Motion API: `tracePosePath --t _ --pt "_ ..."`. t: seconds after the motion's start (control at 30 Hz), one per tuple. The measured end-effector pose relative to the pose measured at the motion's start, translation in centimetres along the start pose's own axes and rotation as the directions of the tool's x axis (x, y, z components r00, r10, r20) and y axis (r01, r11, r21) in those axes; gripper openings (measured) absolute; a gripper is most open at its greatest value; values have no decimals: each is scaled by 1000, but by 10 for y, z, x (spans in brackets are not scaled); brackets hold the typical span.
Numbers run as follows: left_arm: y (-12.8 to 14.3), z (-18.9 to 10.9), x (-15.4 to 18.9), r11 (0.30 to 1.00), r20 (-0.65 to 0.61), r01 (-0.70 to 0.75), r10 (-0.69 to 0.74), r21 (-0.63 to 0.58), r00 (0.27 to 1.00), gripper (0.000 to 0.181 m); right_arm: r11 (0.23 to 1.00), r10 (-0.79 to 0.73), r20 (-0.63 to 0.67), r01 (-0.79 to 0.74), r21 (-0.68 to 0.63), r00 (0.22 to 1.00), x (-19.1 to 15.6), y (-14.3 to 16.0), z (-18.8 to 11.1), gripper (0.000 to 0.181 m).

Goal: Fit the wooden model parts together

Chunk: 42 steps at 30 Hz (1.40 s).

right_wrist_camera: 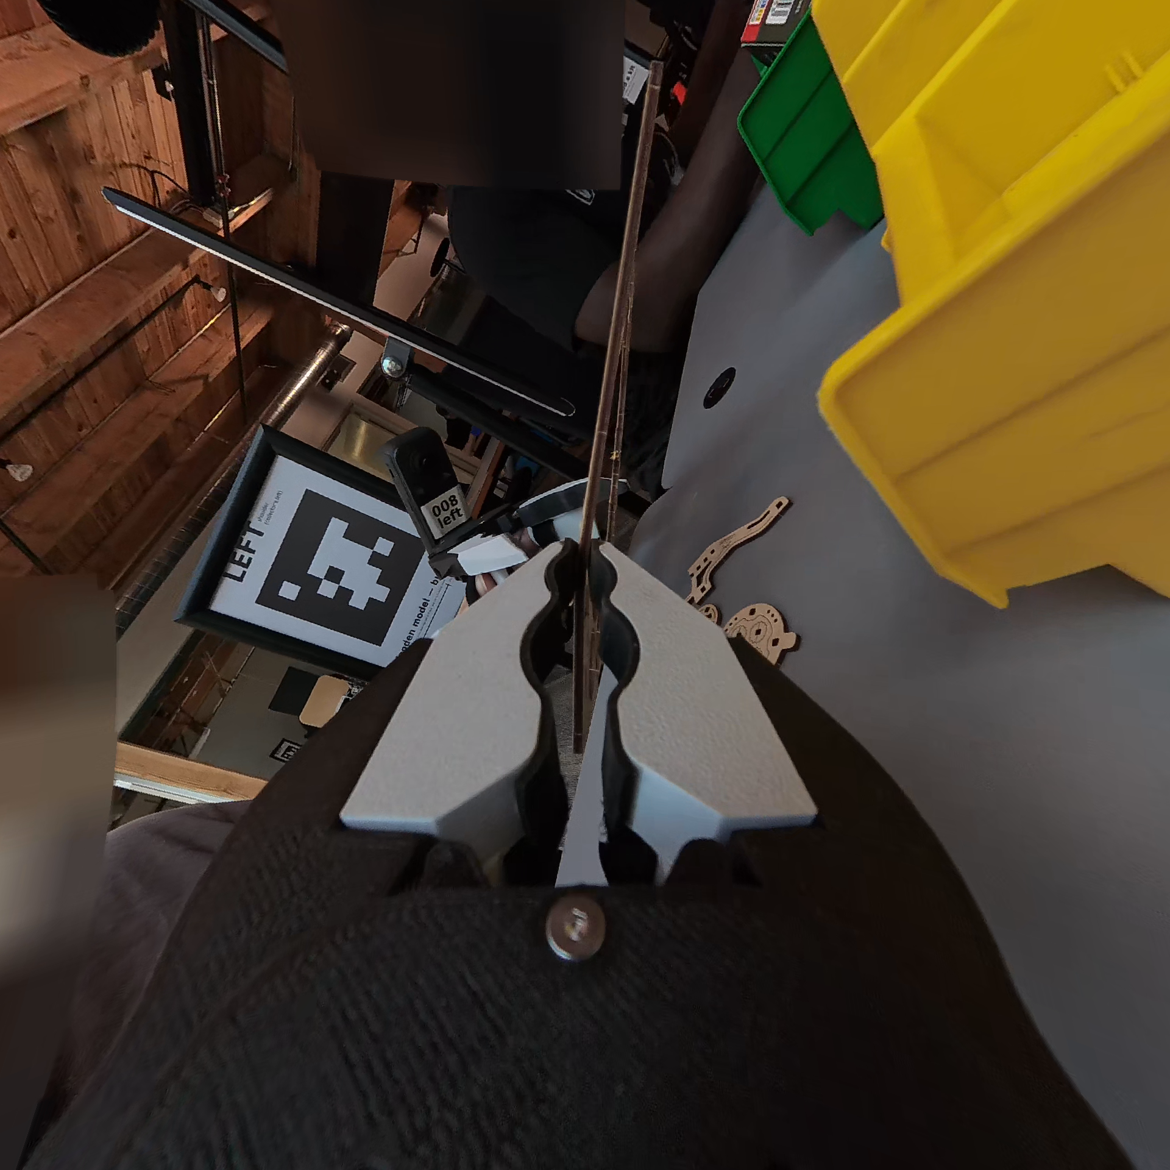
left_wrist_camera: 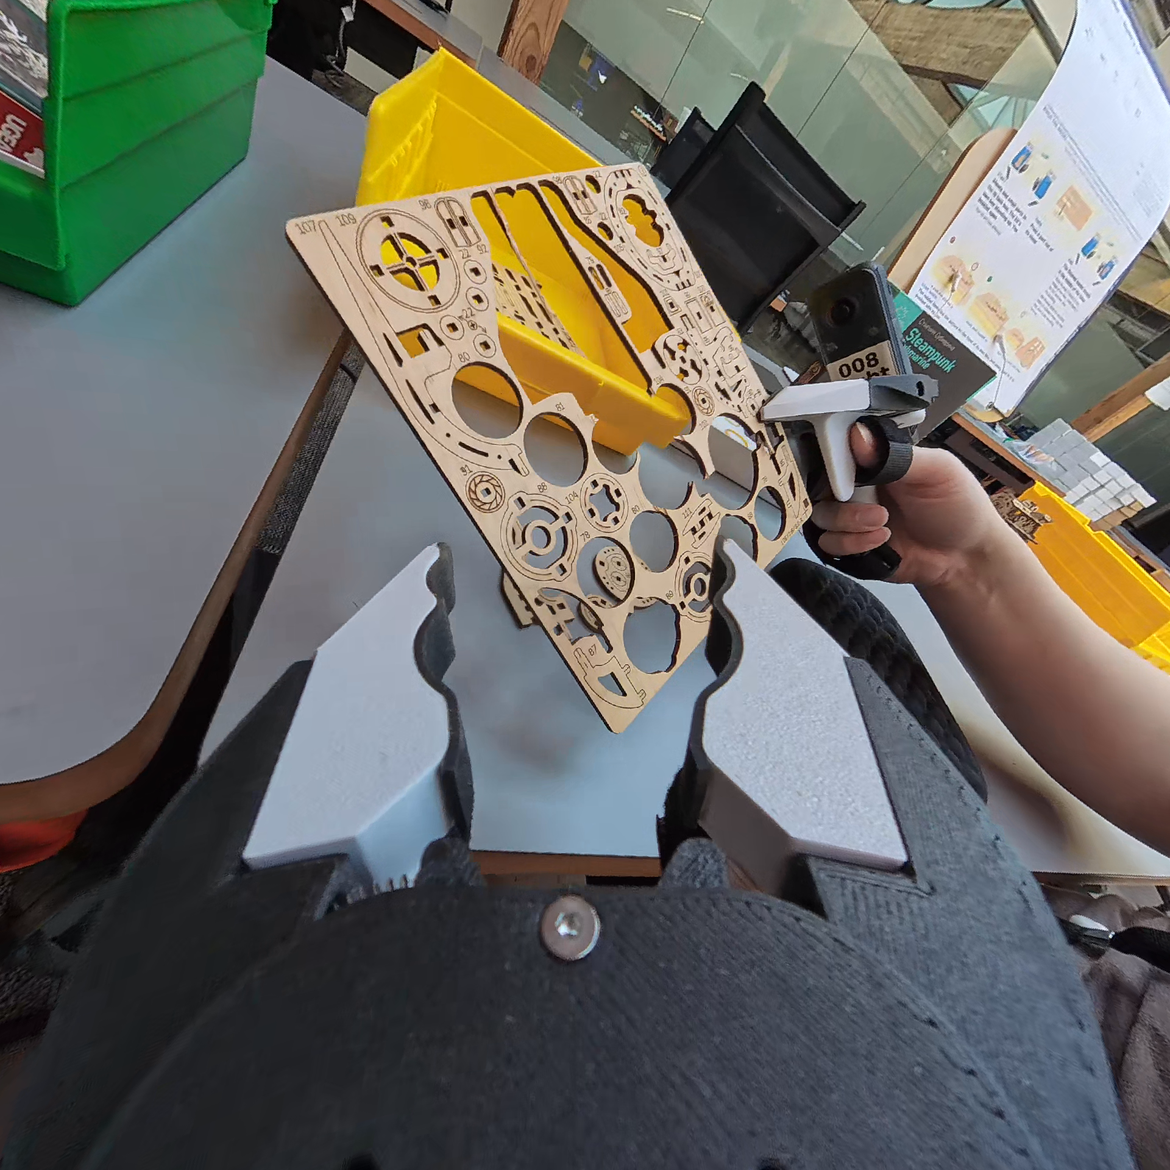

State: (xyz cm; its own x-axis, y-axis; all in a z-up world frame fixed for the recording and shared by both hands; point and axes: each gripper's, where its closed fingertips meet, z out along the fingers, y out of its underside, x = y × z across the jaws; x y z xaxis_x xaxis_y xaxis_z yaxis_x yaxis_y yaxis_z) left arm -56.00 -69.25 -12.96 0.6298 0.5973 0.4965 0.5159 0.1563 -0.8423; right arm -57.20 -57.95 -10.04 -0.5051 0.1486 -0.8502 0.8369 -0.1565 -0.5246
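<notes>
Right gripper (right_wrist_camera: 587,551) pinches the wooden sheet (left_wrist_camera: 532,405) on edge; left gripper (left_wrist_camera: 582,570), spread just below it — part extraction, next pressing a piece free

two handheld grippers, black printed bodies w/ pale grey fingers

left gripper (left_wrist_camera: 579,639): textured black shell, one silver screw centre front, grey wedge fingers (left_wrist_camera: 373,715) w/ wavy black inner pads. right gripper (right_wrist_camera: 579,608): same build, same silver screw; in the left wrist view it's got a white t-shaped trigger, black finger straps, small black camera on top w/ a white label. person's hand (left_wrist_camera: 912,525) bare, no sleeve seen.
</notes>
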Motion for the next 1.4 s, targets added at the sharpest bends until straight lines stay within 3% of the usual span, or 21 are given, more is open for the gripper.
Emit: tracePosePath --t 0.3,0.43,0.6,0.8,1.1,1.27,1.4 --pt "-3 3 17 999 -109 47 -44 24 993 78 998 -42 63 40 39 997 -22 -5 -16 1" --pt "-8 2 33 995 -220 95 -84 43 972 70 996 -71 95 66 54 993 -36 -6 -28 1" --pt "-16 1 66 988 -416 142 -108 52 903 54 991 -118 131 109 74 984 -56 -5 -45 1" --pt "-22 -7 110 975 -666 221 -150 24 731 29 981 -185 156 175 80 970 -72 6 -71 1" --pt "5 20 152 988 -718 125 -155 -96 678 23 970 -230 120 219 104 966 -76 26 -118 2" --pt "18 41 177 985 -742 78 -167 -154 650 4 960 -263 87 251 124 961 -80 38 -150 2" --pt "29 61 196 980 -736 38 -172 -195 655 2 952 -279 41 270 145 959 -81 50 -179 2"
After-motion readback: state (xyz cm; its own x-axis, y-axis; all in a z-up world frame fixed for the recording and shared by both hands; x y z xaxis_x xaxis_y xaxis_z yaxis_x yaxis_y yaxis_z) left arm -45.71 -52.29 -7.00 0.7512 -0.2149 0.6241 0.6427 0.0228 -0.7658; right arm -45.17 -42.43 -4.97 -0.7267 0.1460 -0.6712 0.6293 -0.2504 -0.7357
